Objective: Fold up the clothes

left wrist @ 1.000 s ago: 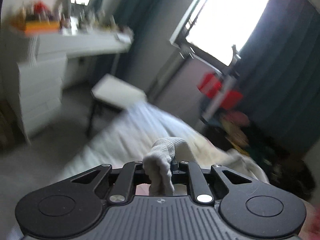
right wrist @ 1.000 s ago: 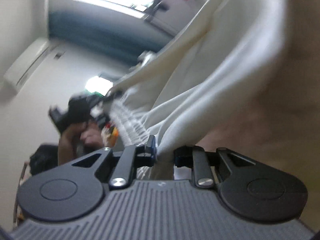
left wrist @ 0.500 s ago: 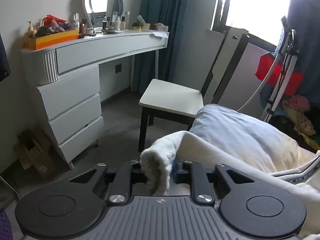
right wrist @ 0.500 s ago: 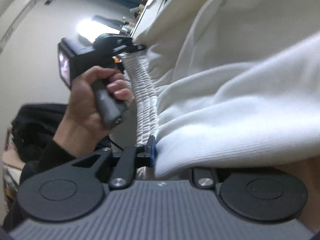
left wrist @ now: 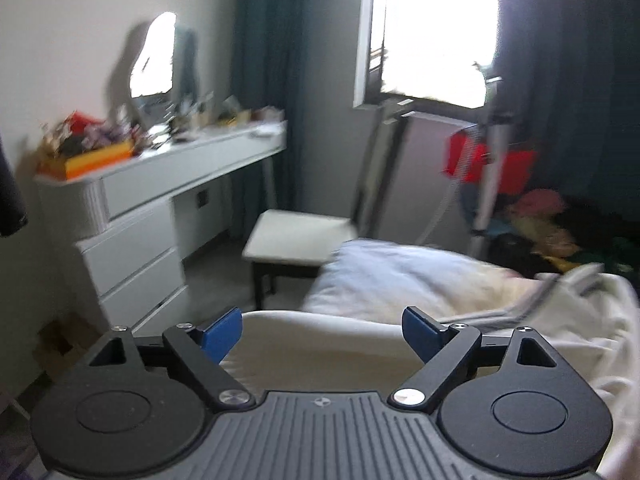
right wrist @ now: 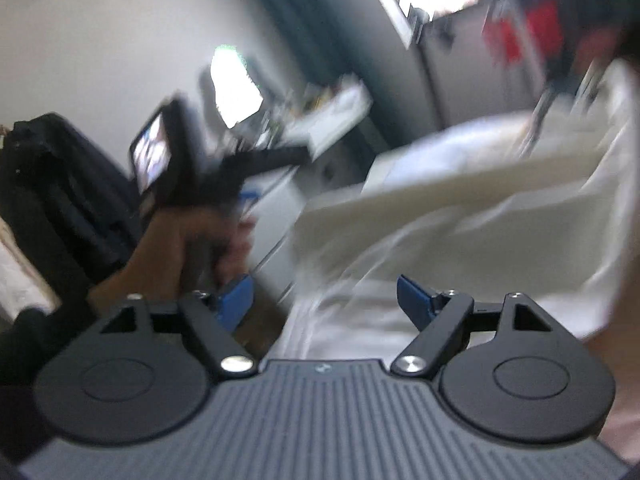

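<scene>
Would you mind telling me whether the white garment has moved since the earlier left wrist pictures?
Yes. The white garment has left the left gripper, whose jaws are opening, and lies lower, near the grey pillow.

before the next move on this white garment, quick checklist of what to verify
1. Left gripper let go: ok, jaws opening, white garment between them but pads off it.
2. Right gripper let go: ok, jaws opening, cloth loose between them.
3. Garment lying flat: not ok, rumpled at the right.
4. Fold edges lined up: cannot tell, blurred.
5. Left hand clear of right gripper: ok, off to the side.
</scene>
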The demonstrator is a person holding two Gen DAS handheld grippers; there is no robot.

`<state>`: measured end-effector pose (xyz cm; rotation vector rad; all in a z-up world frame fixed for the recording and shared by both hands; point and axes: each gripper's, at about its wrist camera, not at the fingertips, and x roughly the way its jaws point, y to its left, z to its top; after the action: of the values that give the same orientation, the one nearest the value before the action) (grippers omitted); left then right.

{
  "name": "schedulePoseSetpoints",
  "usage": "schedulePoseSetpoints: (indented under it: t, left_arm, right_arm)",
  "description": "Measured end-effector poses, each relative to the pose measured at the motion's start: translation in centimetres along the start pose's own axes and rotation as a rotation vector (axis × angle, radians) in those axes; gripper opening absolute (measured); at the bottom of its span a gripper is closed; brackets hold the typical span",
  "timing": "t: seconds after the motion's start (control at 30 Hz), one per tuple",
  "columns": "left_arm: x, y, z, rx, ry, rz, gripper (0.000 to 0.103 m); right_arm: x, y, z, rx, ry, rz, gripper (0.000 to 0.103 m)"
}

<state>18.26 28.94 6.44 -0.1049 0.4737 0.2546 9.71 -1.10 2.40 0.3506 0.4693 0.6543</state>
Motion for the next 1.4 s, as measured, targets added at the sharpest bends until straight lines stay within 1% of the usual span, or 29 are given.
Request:
schedulePoseSetpoints:
  t: [0.1,0.17,0.2,0.27,0.3,0.37,0.43,0.5,0.6,0.7,0.77,0.8,0.83,0.87,0.9,0.93,0.97,1.0,1.07,1.1,1.2,1.3,1.37,1.4]
  left_arm:
    - [-4.4,-3.8,-1.5,0.017,-0.043,-0.088,0.09]
    - [-7.3,-6.8,-2.9,0.029,-0.065,-0.141,0.092]
    - [-8.6,-8.3,-3.6,0.019,-0.063,-0.169,0.092]
    - [-10.9,-10.9,-5.0,-0.021,-0.049,-0.229,0.092]
    - [-11.9,-12.1,-5.7,-0.035,-0.046,-0.254,0.092]
    - [-13.6,-14.2,-7.2,-0.048,-0.054,-0.284,0.092]
    - [-15.5,-16.4,-9.1,-0.047,-0.078,-0.299,0.092]
    - [-16.7,-18.0,-11.0,-0.04,-0.093,-0.326,0.093]
    - [-16.9,-21.0,-14.0,0.025,-0.066,-0.363,0.093]
    - [-15.1,-24.3,-15.5,0.123,-0.022,-0.367,0.093]
    - [-13.4,-26.3,-16.0,0.16,0.006,-0.366,0.093]
    - [-12.1,-27.2,-15.9,0.174,0.022,-0.367,0.092]
    - [-10.7,-28.1,-15.8,0.188,0.036,-0.365,0.092]
    - [-9.1,-29.0,-15.4,0.202,0.043,-0.359,0.091]
    - [-7.4,-29.9,-15.0,0.216,0.044,-0.351,0.091]
    - [-5.7,-30.9,-14.4,0.23,0.04,-0.342,0.091]
    - [-4.0,-32.0,-13.7,0.244,0.032,-0.33,0.09]
    - [-2.4,-33.1,-13.0,0.257,0.024,-0.318,0.09]
    - [0.9,-35.2,-11.6,0.277,0.009,-0.296,0.088]
    - [2.4,-36.3,-10.7,0.276,0.003,-0.289,0.088]
    - [6.7,-39.6,-8.5,0.272,-0.012,-0.275,0.084]
    - [10.6,-43.1,-7.1,0.28,0.004,-0.254,0.074]
    - [12.6,-44.8,-6.7,0.285,0.029,-0.254,0.061]
    - [13.4,-45.7,-6.6,0.297,0.034,-0.254,0.056]
  right_arm:
    - [-6.2,-1.7,0.8,-0.085,-0.135,-0.073,0.081]
    - [-10.1,-2.8,1.1,-0.155,-0.2,-0.167,0.081]
    - [-11.4,-3.3,1.2,-0.183,-0.219,-0.212,0.081]
    - [-13.1,-4.5,1.5,-0.231,-0.244,-0.295,0.081]
    - [-14.1,-5.5,1.5,-0.235,-0.247,-0.326,0.081]
    - [-16.1,-7.8,1.5,-0.222,-0.241,-0.377,0.081]
    - [-18.3,-9.7,1.3,-0.208,-0.223,-0.429,0.08]
    - [-20.1,-11.2,0.4,-0.194,-0.227,-0.463,0.08]
    - [-22.4,-13.5,-0.9,-0.154,-0.238,-0.502,0.08]
    - [-23.6,-15.1,-1.2,-0.062,-0.251,-0.48,0.081]
    - [-23.4,-15.9,-0.9,-0.042,-0.262,-0.472,0.08]
    - [-23.3,-16.2,-0.8,-0.039,-0.261,-0.474,0.075]
    - [-23.2,-16.5,-0.7,-0.038,-0.258,-0.479,0.071]
    - [-23.1,-16.6,-1.0,-0.035,-0.256,-0.481,0.061]
    - [-23.0,-17.0,-1.2,-0.033,-0.255,-0.486,0.046]
    - [-22.6,-17.5,-1.5,-0.038,-0.254,-0.506,0.039]
    - [-22.1,-18.1,-1.8,-0.047,-0.254,-0.533,0.029]
    - [-21.7,-18.7,-2.2,-0.06,-0.253,-0.559,0.026]
    - [-20.9,-20.2,-2.9,-0.074,-0.232,-0.592,0.025]
    - [-20.7,-21.2,-3.1,-0.06,-0.226,-0.594,0.025]
    - [-20.1,-24.3,-3.0,0.028,-0.231,-0.586,0.025]
    - [-19.1,-27.3,-3.2,0.116,-0.227,-0.593,0.025]
    - [-18.3,-28.9,-3.5,0.151,-0.203,-0.603,0.025]
    - [-18.0,-29.6,-3.6,0.166,-0.194,-0.605,0.025]
